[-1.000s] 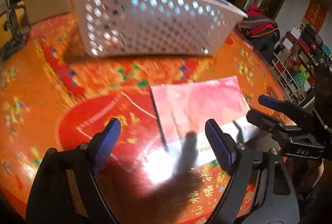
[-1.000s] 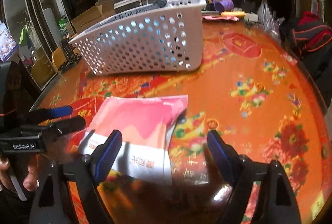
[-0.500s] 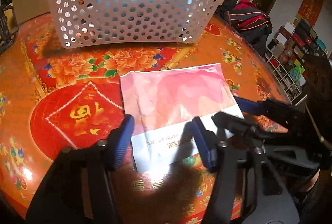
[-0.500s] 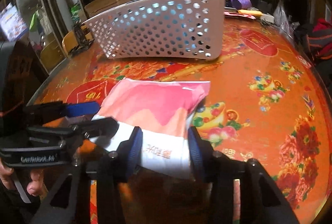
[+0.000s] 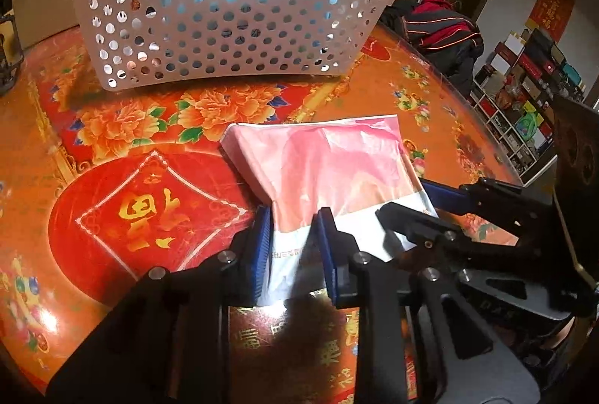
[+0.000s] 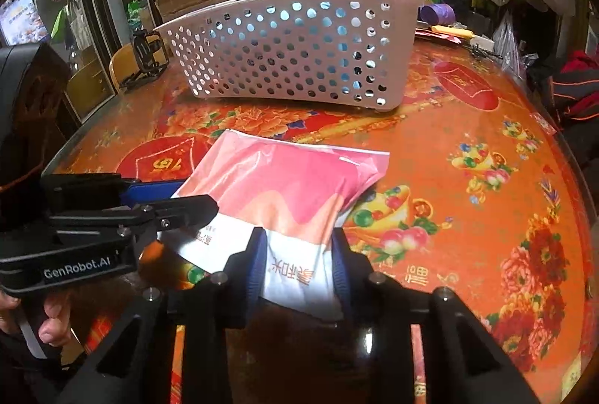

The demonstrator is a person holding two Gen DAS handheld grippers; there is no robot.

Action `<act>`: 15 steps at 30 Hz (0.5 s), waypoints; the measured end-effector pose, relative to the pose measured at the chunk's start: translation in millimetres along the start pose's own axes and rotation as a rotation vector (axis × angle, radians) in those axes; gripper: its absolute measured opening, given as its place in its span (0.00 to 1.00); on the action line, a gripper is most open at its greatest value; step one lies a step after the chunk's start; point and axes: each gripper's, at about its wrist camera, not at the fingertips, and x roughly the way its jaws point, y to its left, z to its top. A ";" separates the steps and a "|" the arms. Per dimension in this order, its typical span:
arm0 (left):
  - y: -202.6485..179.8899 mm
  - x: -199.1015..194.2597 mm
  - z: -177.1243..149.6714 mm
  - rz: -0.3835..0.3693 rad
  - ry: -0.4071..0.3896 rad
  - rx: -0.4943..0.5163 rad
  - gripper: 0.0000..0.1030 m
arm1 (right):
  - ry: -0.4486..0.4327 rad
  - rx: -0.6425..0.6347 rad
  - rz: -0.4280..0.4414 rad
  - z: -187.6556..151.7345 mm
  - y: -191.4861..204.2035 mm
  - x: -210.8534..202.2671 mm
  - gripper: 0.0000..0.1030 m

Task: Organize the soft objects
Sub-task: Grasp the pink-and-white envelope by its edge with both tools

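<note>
Both sets of jaws just squeezed in, left gripper [image 5: 294, 241] and right gripper [image 6: 299, 256] pinching the pink-and-white packet [image 6: 288, 190] flat on the desk [image 6: 468, 127], ready for lifting toward the basket [image 6: 299, 52].

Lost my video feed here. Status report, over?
Left tool and right tool closing, each pinching the pink-and-white packet at its near edge. Packet on the table. White basket beyond, path clear.

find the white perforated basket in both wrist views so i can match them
Left wrist: the basket fills the upper centre, behind the pink and white packet.
Right wrist: the basket sits upper centre, slightly left, beyond the same packet.
Shared landmark: the packet, with both grippers at its near white edge.
</note>
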 end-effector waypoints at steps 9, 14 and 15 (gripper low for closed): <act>13.1 -15.5 -9.5 -0.034 -0.052 0.023 0.12 | -0.046 0.008 -0.004 -3.2 0.2 -9.6 0.08; 19.8 -30.2 -12.6 -0.035 -0.111 0.023 0.11 | -0.068 -0.021 -0.008 -4.2 8.5 -13.9 0.07; 20.2 -35.6 -12.5 -0.037 -0.129 0.026 0.11 | -0.082 -0.025 -0.011 -3.7 11.1 -16.9 0.07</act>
